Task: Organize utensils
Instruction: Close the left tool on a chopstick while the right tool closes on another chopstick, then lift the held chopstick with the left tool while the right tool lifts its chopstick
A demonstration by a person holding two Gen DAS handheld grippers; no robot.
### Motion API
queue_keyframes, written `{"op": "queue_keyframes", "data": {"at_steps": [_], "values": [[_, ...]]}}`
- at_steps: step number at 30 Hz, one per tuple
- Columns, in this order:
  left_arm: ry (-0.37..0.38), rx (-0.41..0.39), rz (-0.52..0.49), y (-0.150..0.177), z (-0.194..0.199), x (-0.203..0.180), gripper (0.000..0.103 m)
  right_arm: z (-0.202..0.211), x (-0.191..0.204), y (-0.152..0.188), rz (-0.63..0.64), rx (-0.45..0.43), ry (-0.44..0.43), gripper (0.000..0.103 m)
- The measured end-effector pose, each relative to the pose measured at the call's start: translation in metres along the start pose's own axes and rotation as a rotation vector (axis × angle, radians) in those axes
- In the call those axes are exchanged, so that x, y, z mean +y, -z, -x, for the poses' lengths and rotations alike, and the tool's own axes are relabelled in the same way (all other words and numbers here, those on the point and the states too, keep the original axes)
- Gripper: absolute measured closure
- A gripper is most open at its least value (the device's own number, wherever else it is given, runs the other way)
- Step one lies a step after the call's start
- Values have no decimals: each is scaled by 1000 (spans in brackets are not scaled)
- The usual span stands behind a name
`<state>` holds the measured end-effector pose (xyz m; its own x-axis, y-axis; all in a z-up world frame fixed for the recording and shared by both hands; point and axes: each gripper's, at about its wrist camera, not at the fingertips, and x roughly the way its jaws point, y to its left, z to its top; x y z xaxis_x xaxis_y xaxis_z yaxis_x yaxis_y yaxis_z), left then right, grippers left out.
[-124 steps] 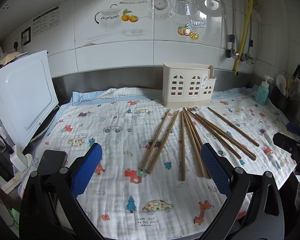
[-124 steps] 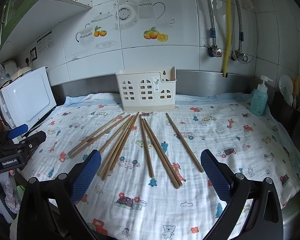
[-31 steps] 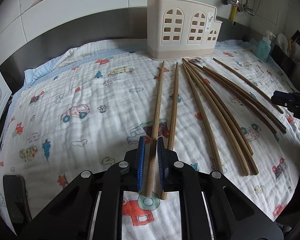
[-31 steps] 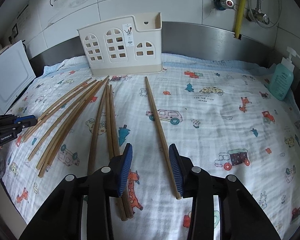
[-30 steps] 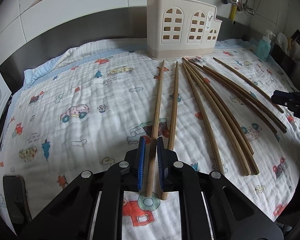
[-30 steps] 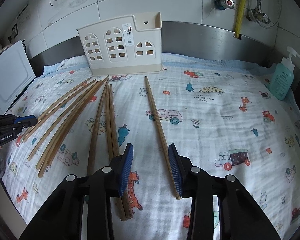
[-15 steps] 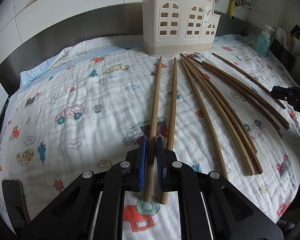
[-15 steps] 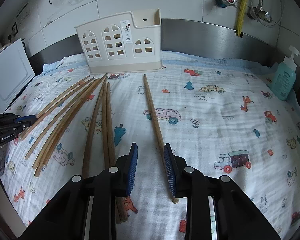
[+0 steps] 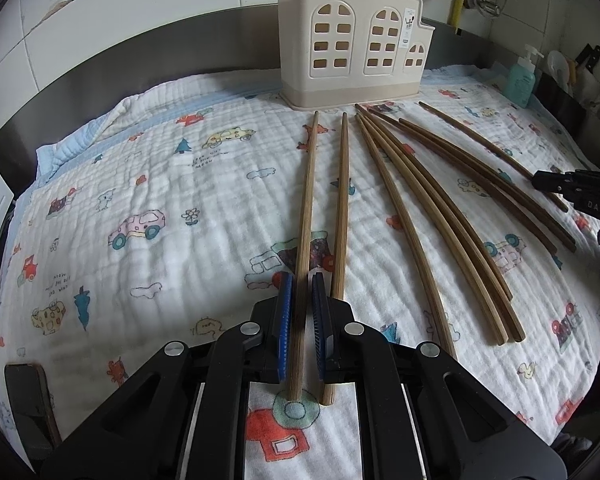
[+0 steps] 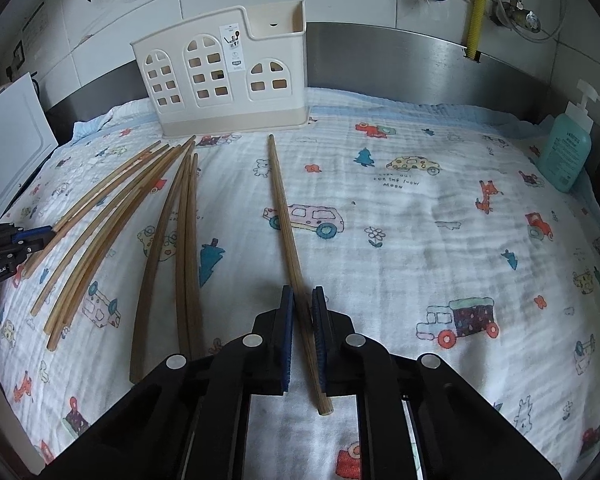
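My left gripper (image 9: 301, 280) pinches the leftmost chopstick (image 9: 307, 208) at lower centre, its fingers (image 9: 284, 312) pressed on the wood. My right gripper (image 10: 301, 294) pinches the lone chopstick (image 10: 283, 216) likewise. The other chopsticks (image 10: 100, 224) lie fanned on the patterned cloth (image 10: 420, 240), pointing toward the cream holder (image 10: 224, 84) at the top.

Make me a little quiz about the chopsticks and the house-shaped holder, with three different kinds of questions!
1. True or false: the left gripper is shut on a chopstick.
2. What stands behind the chopsticks? A) cream utensil holder B) red bowl C) glass jar
3. Fill in: the right gripper grips the chopstick that lies ____ from the others.

Key:
1. True
2. A, the cream utensil holder
3. Apart; the other chopsticks are further left on the printed cloth.
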<state>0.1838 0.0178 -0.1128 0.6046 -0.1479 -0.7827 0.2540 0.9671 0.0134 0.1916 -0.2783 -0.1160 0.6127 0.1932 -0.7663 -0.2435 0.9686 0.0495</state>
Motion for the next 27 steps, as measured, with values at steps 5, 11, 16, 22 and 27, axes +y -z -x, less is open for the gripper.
{"op": "queue_keyframes", "data": {"at_steps": [5, 11, 16, 22, 27], "values": [[-1, 5, 12, -3, 1, 0, 96, 7, 5, 0, 11, -14, 9, 96], [-2, -20, 27, -3, 14, 1, 97, 33, 16, -4, 34, -70, 22, 96], [32, -57, 69, -9, 32, 5, 97, 62, 21, -14, 38, -145, 23, 96], [28, -95, 45, -14, 51, 0, 98, 89, 30, -29, 48, -219, 0, 96], [37, -60, 63, -6, 42, 3, 96, 89, 33, -28, 43, -220, -6, 97]]}}
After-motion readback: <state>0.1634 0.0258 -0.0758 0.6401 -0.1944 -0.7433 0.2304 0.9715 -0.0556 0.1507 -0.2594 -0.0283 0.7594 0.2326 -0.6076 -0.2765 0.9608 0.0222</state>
